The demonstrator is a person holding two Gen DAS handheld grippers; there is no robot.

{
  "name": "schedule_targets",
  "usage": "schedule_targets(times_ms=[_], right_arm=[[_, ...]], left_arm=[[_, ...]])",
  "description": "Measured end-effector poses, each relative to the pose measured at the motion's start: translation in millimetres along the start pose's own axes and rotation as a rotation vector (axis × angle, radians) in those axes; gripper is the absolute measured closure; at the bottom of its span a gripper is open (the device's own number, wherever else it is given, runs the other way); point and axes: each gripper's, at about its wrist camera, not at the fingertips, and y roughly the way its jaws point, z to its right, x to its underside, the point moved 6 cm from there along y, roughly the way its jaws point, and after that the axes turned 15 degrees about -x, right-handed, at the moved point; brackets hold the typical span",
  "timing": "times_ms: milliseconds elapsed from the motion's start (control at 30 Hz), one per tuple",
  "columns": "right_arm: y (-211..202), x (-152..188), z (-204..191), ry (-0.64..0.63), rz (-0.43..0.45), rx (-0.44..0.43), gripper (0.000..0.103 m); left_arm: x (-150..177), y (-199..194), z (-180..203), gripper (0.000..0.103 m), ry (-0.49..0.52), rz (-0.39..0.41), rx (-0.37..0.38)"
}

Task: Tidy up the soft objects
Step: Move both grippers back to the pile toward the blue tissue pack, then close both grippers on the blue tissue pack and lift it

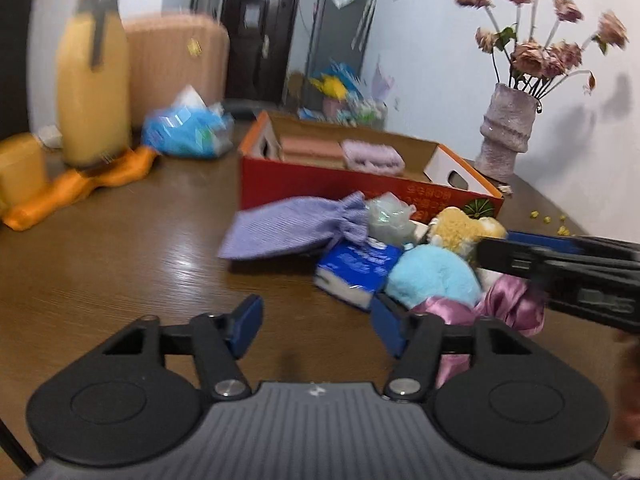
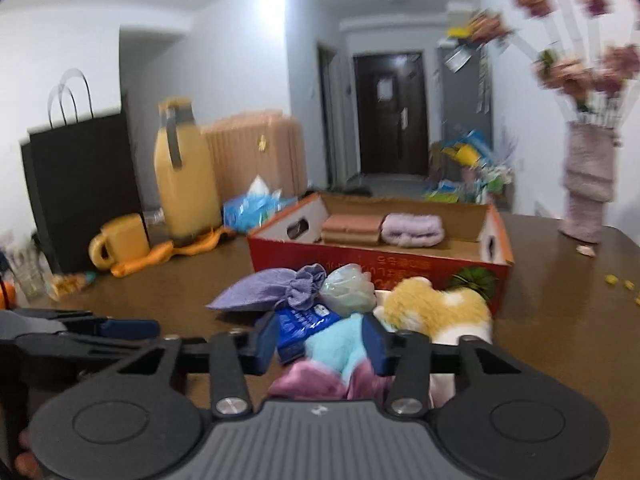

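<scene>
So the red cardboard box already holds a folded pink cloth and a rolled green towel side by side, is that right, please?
Not quite: the rolled towel is lilac, not green. The right wrist view shows it beside the folded pink cloth inside the red cardboard box.

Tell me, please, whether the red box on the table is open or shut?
Open. The red box has no lid over it, and a folded brown towel and a rolled lilac towel show inside from above.

Right tongs (image 2: 320, 346) straddling a light-blue plush toy (image 2: 334, 346) in a heap of soft items before a red box (image 2: 360, 256) on the bench (image 2: 160, 292).
</scene>
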Motion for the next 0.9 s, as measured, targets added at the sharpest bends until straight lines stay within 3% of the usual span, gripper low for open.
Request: schedule_targets(times_ms=[167, 367, 467, 533, 767, 900], right_arm=[[79, -15, 30, 0.072, -0.164, -0.071, 0.075], [118, -12, 42, 0.096, -0.261, -0.105, 0.075], [118, -11, 44, 0.150, -0.262, -0.133, 0.075], [114, -11, 37, 0.173, -0.272, -0.160, 0.080], [72, 4, -37, 0.159, -0.239, -0.256, 0.086], [37, 36, -72, 0.169, -0.209, -0.243, 0.086]], left_arm=[[-17, 39, 7, 0.054, -0.088, -0.104, 0.086], [-19, 71, 5, 0.073, -0.161, -0.212, 0.159], [-15, 77, -4, 0.081, -0.240, -0.270, 0.215], [-13, 70, -13, 0.081, -0.247, -0.263, 0.201], [8, 20, -67, 0.081, -0.248, -0.256, 0.189], [35, -14, -77, 0.080, -0.219, -0.277, 0.196]])
